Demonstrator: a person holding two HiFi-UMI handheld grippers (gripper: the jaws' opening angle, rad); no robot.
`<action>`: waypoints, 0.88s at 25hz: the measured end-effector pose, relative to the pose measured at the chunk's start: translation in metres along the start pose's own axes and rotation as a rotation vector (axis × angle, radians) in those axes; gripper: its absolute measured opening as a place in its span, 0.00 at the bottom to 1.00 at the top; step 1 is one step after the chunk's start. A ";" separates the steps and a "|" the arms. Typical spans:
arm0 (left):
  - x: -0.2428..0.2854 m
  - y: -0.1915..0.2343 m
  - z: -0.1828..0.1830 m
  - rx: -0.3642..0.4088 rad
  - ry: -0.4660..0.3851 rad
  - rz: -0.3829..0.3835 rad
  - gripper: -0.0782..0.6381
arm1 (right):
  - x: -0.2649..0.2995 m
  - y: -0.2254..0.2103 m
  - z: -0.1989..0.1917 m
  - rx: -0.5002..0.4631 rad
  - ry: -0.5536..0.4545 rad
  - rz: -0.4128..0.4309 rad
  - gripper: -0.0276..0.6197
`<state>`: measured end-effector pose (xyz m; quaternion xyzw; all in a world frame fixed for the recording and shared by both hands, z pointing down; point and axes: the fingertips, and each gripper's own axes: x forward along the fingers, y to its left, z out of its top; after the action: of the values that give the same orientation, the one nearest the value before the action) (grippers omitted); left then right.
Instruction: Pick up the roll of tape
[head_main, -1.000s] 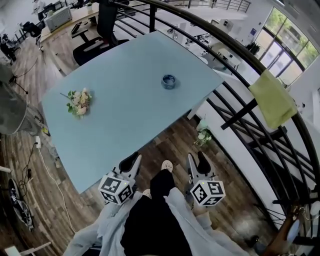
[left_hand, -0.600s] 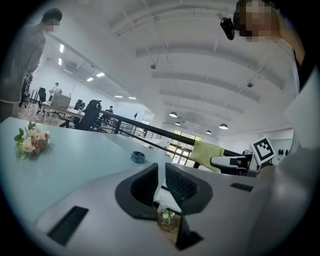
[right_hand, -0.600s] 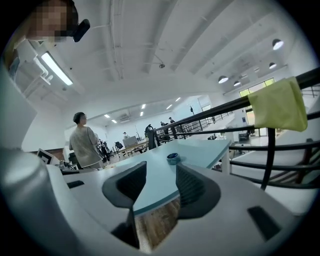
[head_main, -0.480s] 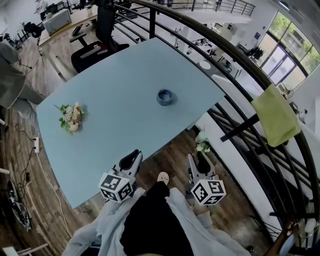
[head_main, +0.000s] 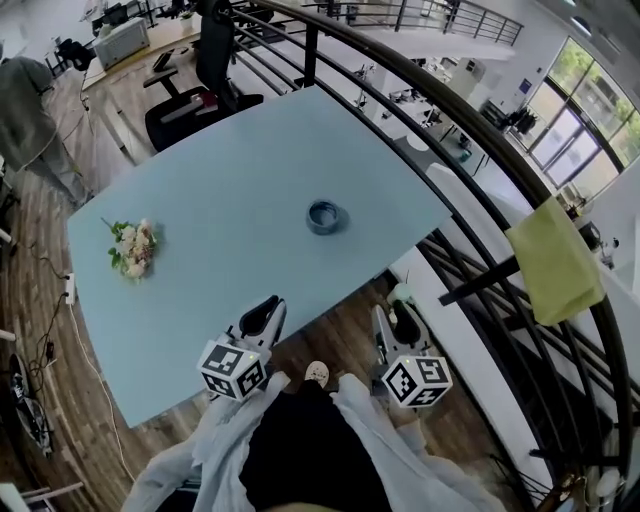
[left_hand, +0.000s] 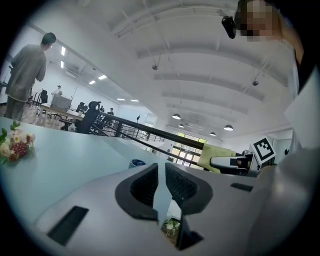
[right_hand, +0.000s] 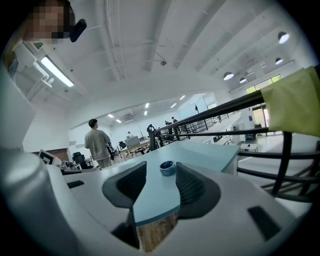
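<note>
The roll of tape (head_main: 326, 216), a blue ring, lies flat on the pale blue table (head_main: 220, 200), toward its right side. In the right gripper view the tape (right_hand: 167, 168) shows far ahead, framed by the gap of my right gripper (right_hand: 161, 166), which is open and holds nothing. In the left gripper view the tape (left_hand: 136, 163) sits left of my left gripper (left_hand: 161, 168), whose jaws stand a narrow gap apart with nothing in them. Seen from the head view, the left gripper (head_main: 262, 314) reaches the table's near edge and the right gripper (head_main: 398, 322) hangs over the floor beside it.
A small bunch of flowers (head_main: 130, 248) lies on the table's left part. A black curved railing (head_main: 470, 140) runs close along the right, with a yellow-green cloth (head_main: 552, 262) draped on it. An office chair (head_main: 200, 90) stands behind the table. A person (head_main: 30, 110) stands far left.
The table and the tape have come nearer in the head view. Both grippers, before over the wooden floor, now sit at the table's near edge. Their jaws look unchanged.
</note>
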<state>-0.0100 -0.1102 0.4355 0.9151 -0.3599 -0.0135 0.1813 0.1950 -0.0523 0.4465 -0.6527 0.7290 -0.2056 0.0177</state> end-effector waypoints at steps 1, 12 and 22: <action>0.004 0.001 0.001 -0.003 -0.005 0.005 0.19 | 0.004 -0.003 0.002 -0.001 0.000 0.006 0.35; 0.027 0.008 -0.010 -0.026 -0.010 0.051 0.19 | 0.028 -0.023 0.000 0.011 0.027 0.049 0.35; 0.021 0.023 -0.021 -0.046 0.023 0.101 0.19 | 0.042 -0.021 -0.008 0.042 0.059 0.078 0.35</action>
<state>-0.0065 -0.1333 0.4654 0.8915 -0.4029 -0.0020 0.2070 0.2060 -0.0918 0.4711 -0.6170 0.7496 -0.2390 0.0179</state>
